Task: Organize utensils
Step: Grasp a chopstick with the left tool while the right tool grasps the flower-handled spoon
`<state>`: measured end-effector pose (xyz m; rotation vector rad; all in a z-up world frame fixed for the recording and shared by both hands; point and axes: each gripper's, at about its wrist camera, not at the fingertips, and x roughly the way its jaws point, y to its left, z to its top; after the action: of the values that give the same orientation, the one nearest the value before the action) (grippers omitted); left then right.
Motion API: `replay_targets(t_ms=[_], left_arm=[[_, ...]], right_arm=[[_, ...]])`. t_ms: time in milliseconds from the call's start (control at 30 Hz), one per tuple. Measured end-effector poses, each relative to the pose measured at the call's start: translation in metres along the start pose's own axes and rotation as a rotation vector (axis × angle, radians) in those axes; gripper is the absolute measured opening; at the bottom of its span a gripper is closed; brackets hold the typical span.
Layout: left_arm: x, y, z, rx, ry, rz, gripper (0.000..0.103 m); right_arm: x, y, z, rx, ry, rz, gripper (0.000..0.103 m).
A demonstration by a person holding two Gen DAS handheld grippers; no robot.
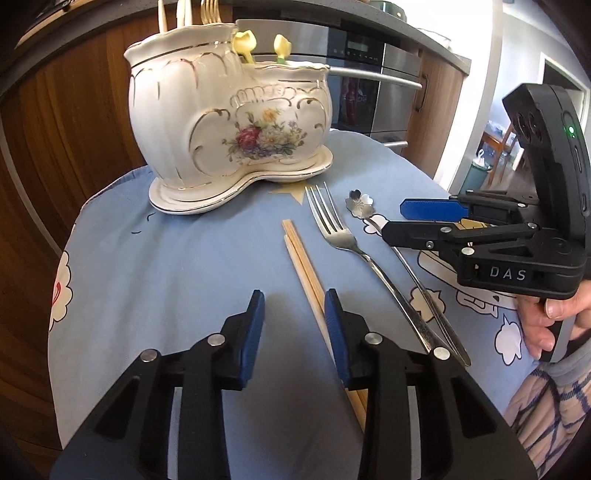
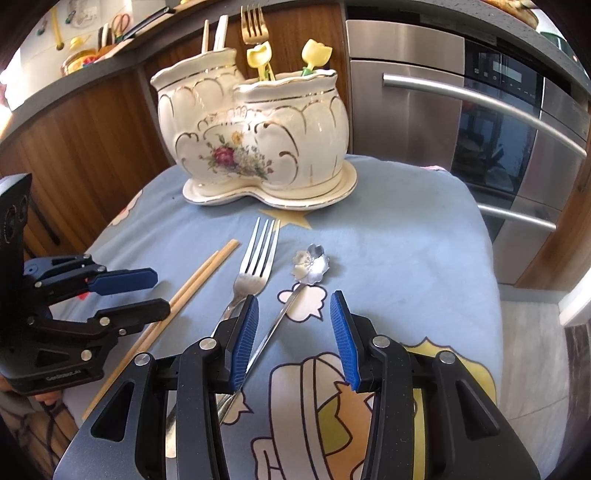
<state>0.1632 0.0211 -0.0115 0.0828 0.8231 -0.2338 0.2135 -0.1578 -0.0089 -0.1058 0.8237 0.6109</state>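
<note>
I hold 2 grippers over the table, and both have their fingers spread with nothing between them. My left gripper (image 1: 294, 314) hovers low beside the chopsticks (image 1: 306, 273), which pass just under its right finger. My right gripper (image 2: 293, 325) hangs above the handles of the fork (image 2: 255, 266) and the flower spoon (image 2: 310, 264), and the spoon's thin handle runs close under its left finger.

All 3 kinds of utensil lie flat on the blue tablecloth (image 1: 184, 258), near each other, with their heads pointing toward the ceramic holder (image 1: 229, 125). The holder stands at the far side of the table on its own saucer, well apart from my grippers. It has 2 compartments: the taller one already carries a gold fork (image 2: 253, 24) and some white handles, the lower one carries 2 yellow picks (image 2: 284, 57).

I judge that the task is at its beginning: nothing is picked yet, and this is the step of approaching the first utensil. For the next move, I think one gripper must go down so its fingers stand on both sides of a handle, then press together. The spoon and fork handles cross near my side, so I should grip away from that crossing, otherwise I may lift 2 things at once
</note>
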Motion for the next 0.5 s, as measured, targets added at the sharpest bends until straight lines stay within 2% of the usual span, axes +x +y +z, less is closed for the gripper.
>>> replay_targets(t_ms=[333, 500], left_arm=[[0.003, -0.008, -0.003, 0.025, 0.020, -0.046, 0.030], [0.003, -0.007, -0.004, 0.013, 0.019, -0.060, 0.027]], right_arm=[[0.008, 0.008, -0.002, -0.036, 0.052, 0.003, 0.041], [0.009, 0.013, -0.004, -0.066, 0.054, -0.006, 0.018]])
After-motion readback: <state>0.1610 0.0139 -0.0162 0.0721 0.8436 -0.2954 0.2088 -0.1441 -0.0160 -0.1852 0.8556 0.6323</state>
